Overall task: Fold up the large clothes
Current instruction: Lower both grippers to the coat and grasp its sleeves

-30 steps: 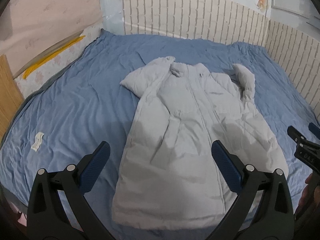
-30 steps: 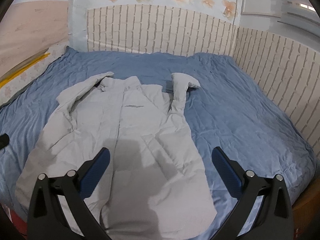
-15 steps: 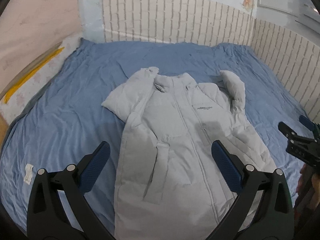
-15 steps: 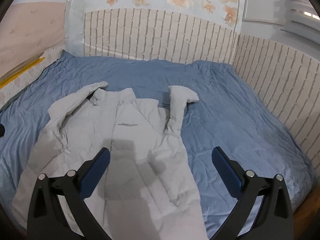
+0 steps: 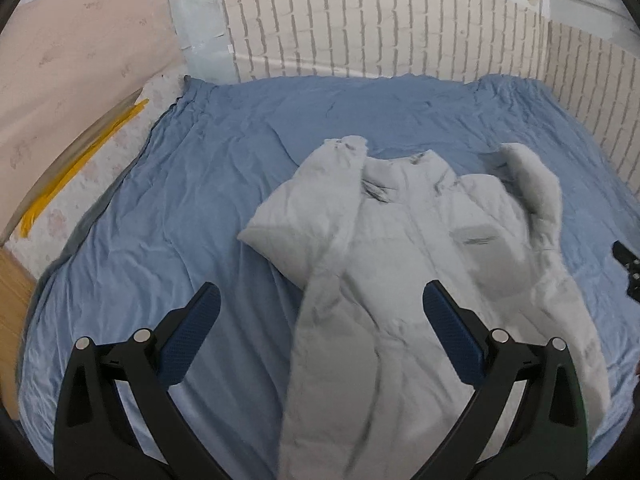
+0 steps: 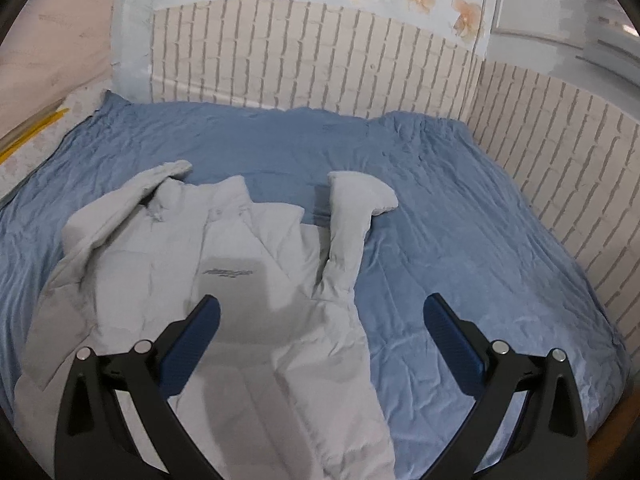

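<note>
A long light grey padded coat [image 5: 420, 280] lies face up on the blue bed sheet [image 5: 200, 208], collar toward the wall, both sleeves bent upward. It also shows in the right wrist view [image 6: 208, 280]. Its right sleeve [image 6: 352, 216] points up beside the collar. My left gripper [image 5: 320, 328] is open and empty above the coat's left edge. My right gripper [image 6: 320, 328] is open and empty above the coat's right side. The tip of the right gripper [image 5: 628, 264] shows at the left wrist view's right edge.
A brick-pattern padded wall [image 6: 320, 64] borders the bed at the back and right [image 6: 568, 160]. A pale floral mattress edge with a yellow strip [image 5: 80, 160] runs along the left. Wooden floor [image 5: 12, 304] shows at the far left.
Both grippers have moved forward over the bed toward the coat's upper part, so the collar and sleeves appear nearer. Both stay open. The coat has not moved.
</note>
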